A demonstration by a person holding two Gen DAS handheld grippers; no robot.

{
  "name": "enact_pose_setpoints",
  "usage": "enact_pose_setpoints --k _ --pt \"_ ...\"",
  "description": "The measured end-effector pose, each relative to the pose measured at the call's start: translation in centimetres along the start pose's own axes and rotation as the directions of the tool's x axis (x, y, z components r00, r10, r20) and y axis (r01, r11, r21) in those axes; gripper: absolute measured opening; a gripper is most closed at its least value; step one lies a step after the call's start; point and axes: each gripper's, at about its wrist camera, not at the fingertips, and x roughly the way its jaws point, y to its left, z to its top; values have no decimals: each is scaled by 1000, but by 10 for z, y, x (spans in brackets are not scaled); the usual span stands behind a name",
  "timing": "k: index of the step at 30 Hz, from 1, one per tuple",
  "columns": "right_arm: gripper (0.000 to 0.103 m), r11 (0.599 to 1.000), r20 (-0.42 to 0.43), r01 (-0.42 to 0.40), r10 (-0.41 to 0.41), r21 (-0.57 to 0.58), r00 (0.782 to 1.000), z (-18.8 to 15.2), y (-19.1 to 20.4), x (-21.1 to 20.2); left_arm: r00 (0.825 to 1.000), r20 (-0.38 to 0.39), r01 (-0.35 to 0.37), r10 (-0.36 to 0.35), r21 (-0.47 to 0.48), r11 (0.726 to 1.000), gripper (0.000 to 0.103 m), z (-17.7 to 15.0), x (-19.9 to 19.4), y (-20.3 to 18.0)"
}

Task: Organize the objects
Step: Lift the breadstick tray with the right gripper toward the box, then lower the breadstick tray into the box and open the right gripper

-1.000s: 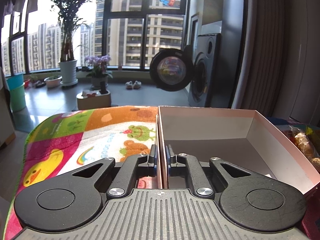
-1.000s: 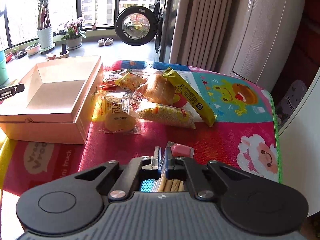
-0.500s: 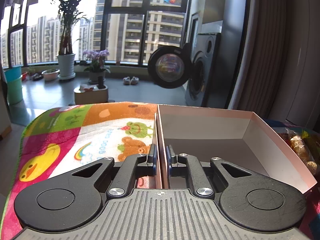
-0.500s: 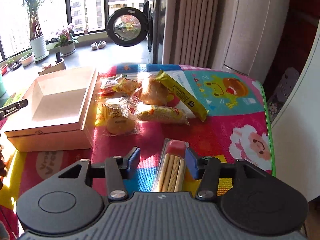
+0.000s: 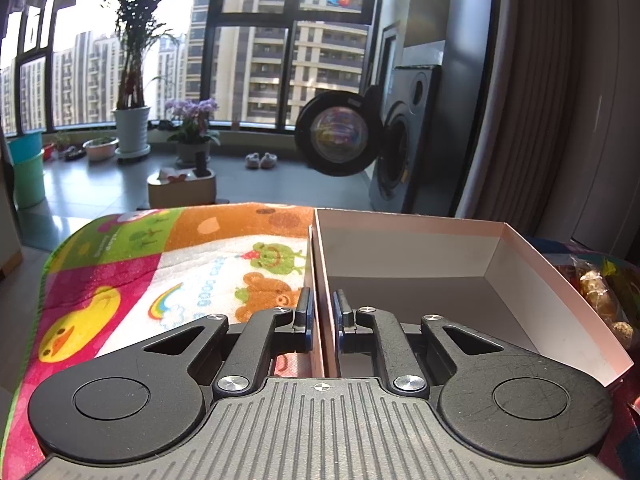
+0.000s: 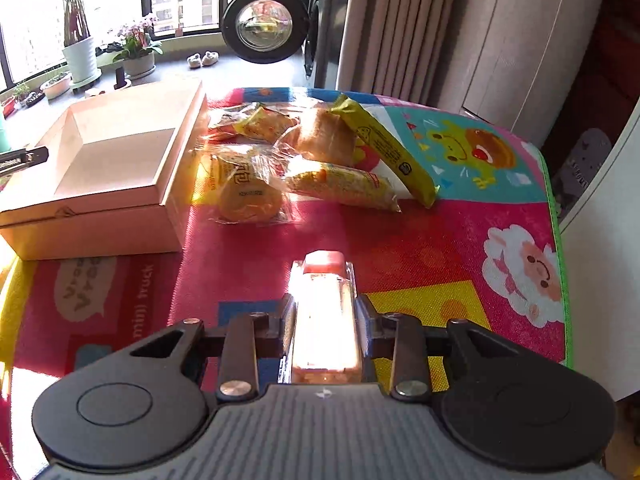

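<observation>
Only bare floor inside box

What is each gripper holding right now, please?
Left gripper: closed on the wall of the box.
Right gripper: closed around the clear snack pack.

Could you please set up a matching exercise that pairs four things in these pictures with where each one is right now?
Things:
1. box
2. clear biscuit pack
3. long yellow packet
4. round bun pack

Places:
A. leaning on the snack pile
B. between the right gripper's fingers
C. on the mat just beside the box
D. its wall between the left gripper's fingers

Pairs: 1-D, 2-B, 3-A, 4-C
</observation>
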Motion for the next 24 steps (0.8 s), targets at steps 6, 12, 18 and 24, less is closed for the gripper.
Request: enact_pose_setpoints --k 6,12,18,24 --pt "31 991 63 -134 133 18 989 25 9 -49 1000 -2 -3 3 1 1000 12 0 -1 -1" --pt "31 958 177 -287 282 0 943 88 46 -67 1000 -5 3 -4 -9 1000 12 0 -1 0" --pt "49 896 242 -445 433 -5 868 132 106 -20 1000 -6 9 -9 -10 1000 12 1 -1 1" --pt "51 905 217 -426 417 -4 883 130 104 5 1000 -8 10 -10 -9 1000 13 1 1 1"
